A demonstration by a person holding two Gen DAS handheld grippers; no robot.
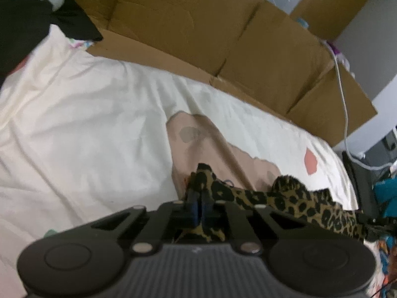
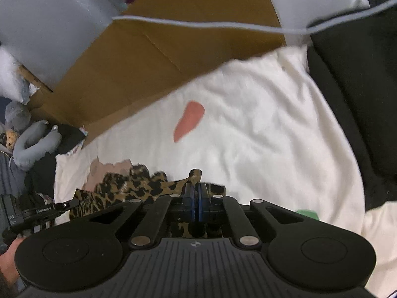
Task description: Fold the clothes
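Leopard-print garment (image 1: 292,198) hangs strung between the two tools just above the bed, one edge caught at each end. On the left, the left hand-held gripper (image 1: 198,196) has its blue pads pressed together on a bunched corner of the cloth, and a tuft of the print sticks up past the tips. That grip looks chosen to keep an edge taut so the piece can be spread or doubled over. Below it lies the cream bedsheet (image 1: 86,124), with a beige patch of fabric under the garment's middle; I cannot say whether that patch is a second piece of clothing or part of the bedding. Brown cardboard boxes (image 1: 198,32) stand along the far side of the bed.

On the right, the right hand-held gripper (image 2: 197,192) is likewise clamped on the opposite corner, so the two ends are pulled apart, which I take as readying a fold.

Most of the garment stays crumpled, and its lower part is hidden behind the tool bodies, so its type and full shape are unclear. Both views are blurred.
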